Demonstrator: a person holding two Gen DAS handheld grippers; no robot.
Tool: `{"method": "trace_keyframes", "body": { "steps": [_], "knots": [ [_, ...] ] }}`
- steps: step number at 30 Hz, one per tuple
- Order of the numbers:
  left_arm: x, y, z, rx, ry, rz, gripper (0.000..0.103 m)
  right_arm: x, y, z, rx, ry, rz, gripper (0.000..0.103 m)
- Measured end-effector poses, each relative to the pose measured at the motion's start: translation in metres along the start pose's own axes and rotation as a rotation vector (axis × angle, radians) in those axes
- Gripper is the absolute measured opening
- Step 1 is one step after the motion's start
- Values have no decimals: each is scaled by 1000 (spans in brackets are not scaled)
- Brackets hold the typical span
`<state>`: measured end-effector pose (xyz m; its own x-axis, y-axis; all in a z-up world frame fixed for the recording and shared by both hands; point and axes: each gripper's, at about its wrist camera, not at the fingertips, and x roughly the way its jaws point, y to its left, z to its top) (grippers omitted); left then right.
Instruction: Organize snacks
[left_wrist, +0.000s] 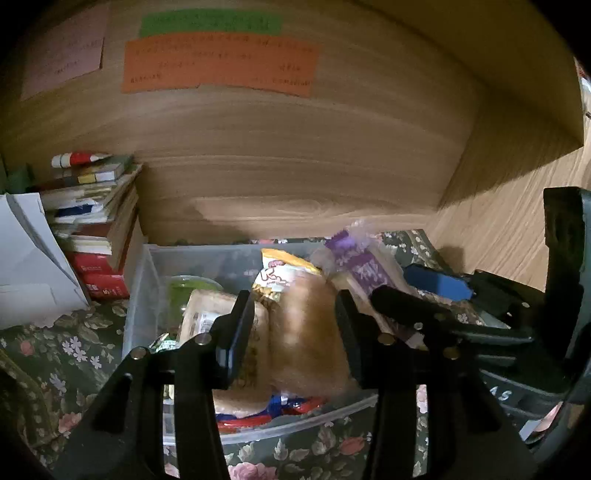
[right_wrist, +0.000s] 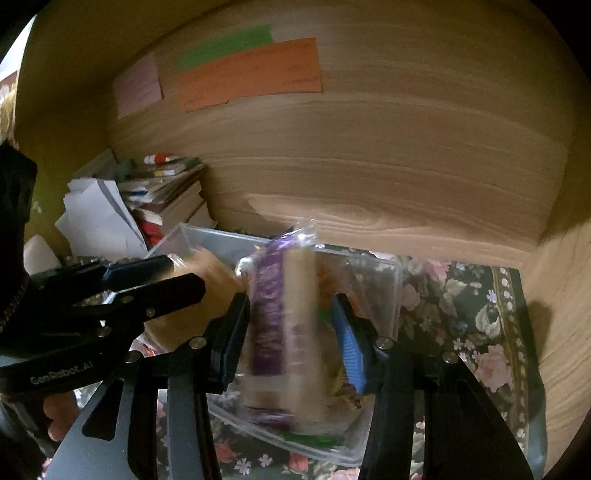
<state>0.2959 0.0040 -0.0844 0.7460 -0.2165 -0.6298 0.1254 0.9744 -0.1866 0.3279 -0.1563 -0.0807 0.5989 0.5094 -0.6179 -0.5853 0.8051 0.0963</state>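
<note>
Clear plastic makes up the bin (left_wrist: 147, 280) on the floral-clothed table (left_wrist: 74, 354), pushed towards its back edge beside a stack of books (left_wrist: 99, 236). I have both tools over it. My left gripper (left_wrist: 295, 328) has its fingers closed part-way around a tan, soft-looking bread packet (left_wrist: 306, 332) — the pads seem to touch both sides, though blur keeps me from being sure how firmly. My right gripper (right_wrist: 291, 332) holds a long purple-and-cream biscuit sleeve (right_wrist: 284, 325) upright above the bin's right half; its left pad presses the wrapper, but I cannot tell whether the blue right pad touches.

Both packets look light. The bread will squash, so I judge a gentle hold across its middle is best. The sleeve's film looks slick and its contents brittle; gripping mid-length across the narrow sides should stop it from pivoting. Other snacks — a yellow bag (left_wrist: 284, 273), a green-lidded tub (left_wrist: 192, 291) — already lie inside.
</note>
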Motion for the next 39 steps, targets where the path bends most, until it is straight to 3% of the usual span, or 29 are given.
{"method": "trace_keyframes", "body": {
  "steps": [2, 7, 17, 22, 25, 27, 29, 35, 39],
  "knots": [
    [-5, -1, 0, 8, -16, 8, 50, -7, -2, 0, 6, -15, -2, 50],
    [-28, -4, 0, 11, -57, 12, 51, -34, -2, 3, 6, -76, -13, 51],
    [-139, -28, -15, 73, -294, 100, 51, -123, 21, -1, -15, -249, -6, 51],
    [-197, -39, -26, 91, -390, 113, 58, -170, 40, -8, -38, -345, -18, 52],
    [-222, -47, -33, 104, -439, 121, 68, -191, 50, -14, -45, -395, -21, 58],
    [-238, -50, -40, 107, -468, 127, 82, -202, 55, -18, -44, -423, -24, 64],
    [-250, -54, -46, 110, -493, 131, 88, -208, 59, -21, -39, -439, -24, 71],
    [-267, -59, -59, 110, -520, 141, 102, -229, 73, -35, -47, -487, -60, 89],
    [-275, -62, -65, 111, -526, 144, 103, -239, 81, -42, -55, -520, -104, 102]
  ]
}}
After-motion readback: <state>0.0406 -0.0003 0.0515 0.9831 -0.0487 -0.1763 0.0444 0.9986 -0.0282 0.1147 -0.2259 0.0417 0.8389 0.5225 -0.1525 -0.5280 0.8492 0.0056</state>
